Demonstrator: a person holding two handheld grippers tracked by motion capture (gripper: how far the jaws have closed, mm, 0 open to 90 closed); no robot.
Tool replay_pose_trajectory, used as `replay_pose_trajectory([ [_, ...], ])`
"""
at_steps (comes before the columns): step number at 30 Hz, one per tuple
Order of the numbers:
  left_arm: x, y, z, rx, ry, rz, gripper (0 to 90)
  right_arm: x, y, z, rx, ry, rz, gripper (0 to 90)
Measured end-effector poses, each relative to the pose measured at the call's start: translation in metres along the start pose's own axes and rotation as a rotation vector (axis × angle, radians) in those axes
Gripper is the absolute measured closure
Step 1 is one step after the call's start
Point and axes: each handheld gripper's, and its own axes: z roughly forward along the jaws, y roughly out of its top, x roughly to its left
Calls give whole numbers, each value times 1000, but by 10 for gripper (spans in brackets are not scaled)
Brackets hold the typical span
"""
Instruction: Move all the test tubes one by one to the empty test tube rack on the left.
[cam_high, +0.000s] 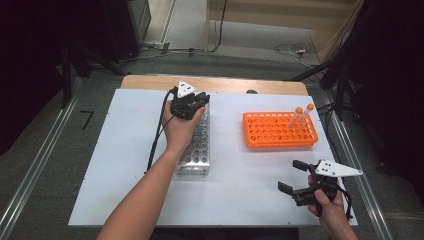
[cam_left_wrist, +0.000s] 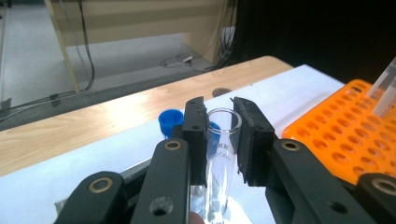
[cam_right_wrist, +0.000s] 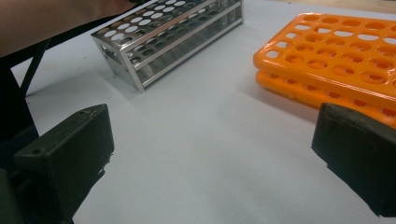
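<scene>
Since my left gripper (cam_left_wrist: 223, 135) is clamped on the clear glass test tube (cam_left_wrist: 220, 154) over the silver metal rack (cam_high: 198, 145) — light, slick, brittle — I'd hold just below its rim; my right gripper (cam_high: 293, 176) gapes empty.

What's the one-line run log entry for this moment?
left gripper: shut on clear glass test tube | over silver metal rack | right gripper: open, idle | orange plastic rack: two tubes

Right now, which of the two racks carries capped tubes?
The orange rack, at the table's right: two orange-capped tubes stand at its far right corner. The metal rack sits under the left hand.
</scene>
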Motion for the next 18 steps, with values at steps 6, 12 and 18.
replay_pose_trajectory([
  [6,-4,-3,3,55,4,28,755,0,0,0,0,-2,1,0],
  [12,-4,-6,4,70,-11,12,751,-1,-1,1,4,-4,1,0],
  [18,-4,-8,0,69,-29,-16,592,-2,-2,2,7,-10,5,0],
])
